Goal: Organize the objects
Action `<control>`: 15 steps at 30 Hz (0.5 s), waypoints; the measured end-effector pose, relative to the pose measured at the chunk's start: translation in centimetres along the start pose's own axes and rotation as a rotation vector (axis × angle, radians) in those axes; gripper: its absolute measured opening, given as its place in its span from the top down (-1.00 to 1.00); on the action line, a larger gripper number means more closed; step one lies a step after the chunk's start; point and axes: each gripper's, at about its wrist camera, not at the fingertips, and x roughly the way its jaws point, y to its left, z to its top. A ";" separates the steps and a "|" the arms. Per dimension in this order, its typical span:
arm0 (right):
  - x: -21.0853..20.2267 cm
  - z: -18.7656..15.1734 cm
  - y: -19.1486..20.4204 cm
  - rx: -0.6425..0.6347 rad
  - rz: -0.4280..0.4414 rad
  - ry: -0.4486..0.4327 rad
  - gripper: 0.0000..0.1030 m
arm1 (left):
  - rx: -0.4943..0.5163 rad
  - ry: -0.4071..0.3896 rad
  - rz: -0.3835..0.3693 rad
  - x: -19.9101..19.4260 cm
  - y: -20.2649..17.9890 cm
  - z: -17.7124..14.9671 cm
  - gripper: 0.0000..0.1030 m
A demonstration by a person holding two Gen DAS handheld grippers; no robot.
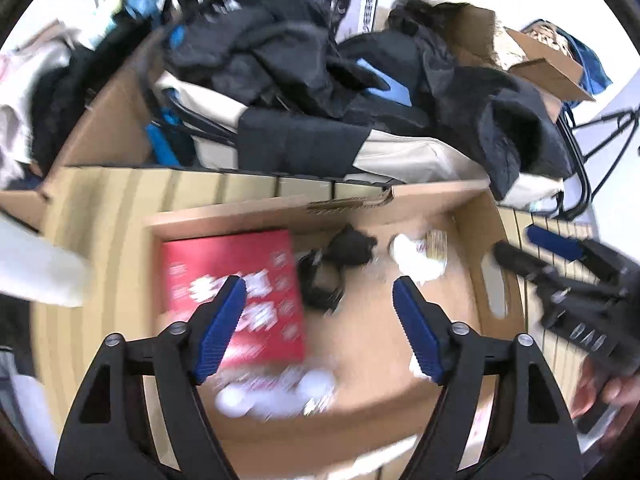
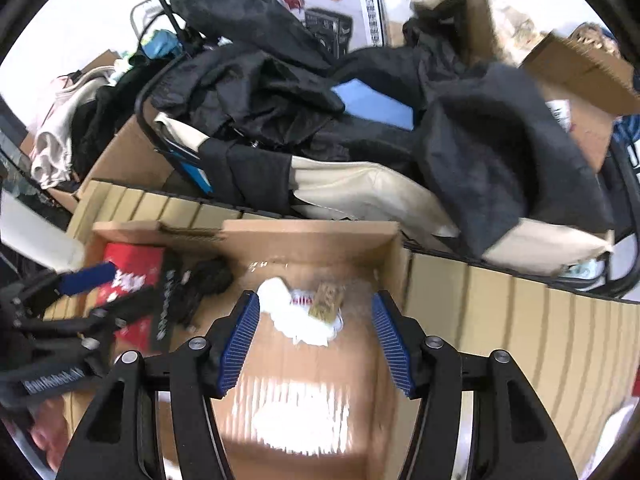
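An open cardboard box (image 1: 432, 196) stands on a slatted wooden table (image 1: 100, 216). It holds a red printed box (image 1: 224, 256), a black bundle (image 1: 348, 246) and a crumpled white wrapper (image 1: 412, 260). My left gripper (image 1: 318, 284) hangs open over the box's middle, with a blurred white packet (image 1: 276, 392) loose below its fingers. In the right wrist view my right gripper (image 2: 316, 298) is open above the white wrapper (image 2: 304, 320) and a tan packet (image 2: 328, 300), and a blurred white thing (image 2: 300, 416) lies under it. Neither gripper holds anything.
Dark clothes (image 2: 260, 92) and a cream bag (image 2: 360, 192) are heaped just behind the table. More cardboard boxes (image 2: 580, 64) and a printed carton (image 2: 360, 8) stand further back. A hand (image 1: 600, 396) holds the right gripper (image 1: 520, 248) beside the box's right wall.
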 end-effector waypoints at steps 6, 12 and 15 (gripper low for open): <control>-9.2 -4.8 1.1 -0.036 0.000 -0.051 -0.22 | 0.001 -0.090 0.047 -10.5 1.2 -4.8 -0.66; -18.2 -12.2 2.9 -0.081 0.022 -0.163 -0.47 | 0.014 -0.180 0.103 -18.3 0.8 -12.7 -0.73; -21.7 -17.0 3.9 -0.093 0.010 -0.251 -0.48 | 0.038 -0.321 0.166 -22.5 0.4 -18.6 -0.73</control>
